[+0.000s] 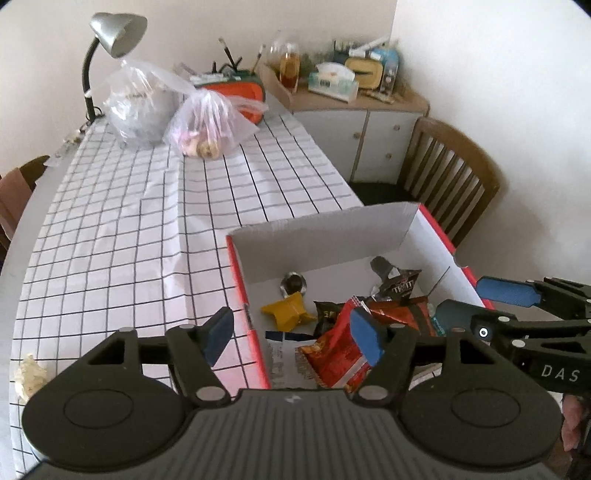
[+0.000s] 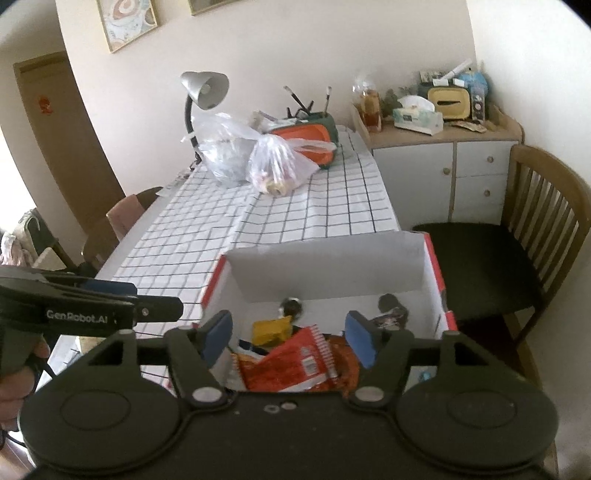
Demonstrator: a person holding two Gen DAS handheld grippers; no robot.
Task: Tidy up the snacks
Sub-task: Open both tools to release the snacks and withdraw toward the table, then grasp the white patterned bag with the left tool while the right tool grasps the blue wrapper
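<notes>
An open cardboard box [image 1: 325, 236] [image 2: 325, 266], red outside and white inside, stands on the checked tablecloth [image 1: 129, 221]. In it lie a red snack packet [image 1: 336, 350] [image 2: 295, 362], a yellow packet [image 1: 288, 310] [image 2: 271, 328], a dark packet [image 1: 399, 284] [image 2: 391, 317] and a small round dark sweet [image 1: 293, 284] [image 2: 291, 306]. My left gripper [image 1: 291, 334] [image 2: 147, 299] hovers open over the box's left wall, with nothing between its pads. My right gripper [image 2: 290, 339] [image 1: 480, 304] hangs open above the packets, gripping none of them.
Two clear plastic bags [image 1: 210, 125] [image 2: 277, 166], a desk lamp [image 1: 114, 33] and an orange case [image 1: 240, 92] sit at the table's far end. A wooden chair [image 1: 450, 173] [image 2: 517, 236] and a cabinet [image 2: 443, 177] stand to the right. Crumpled paper [image 1: 29, 373] lies near left.
</notes>
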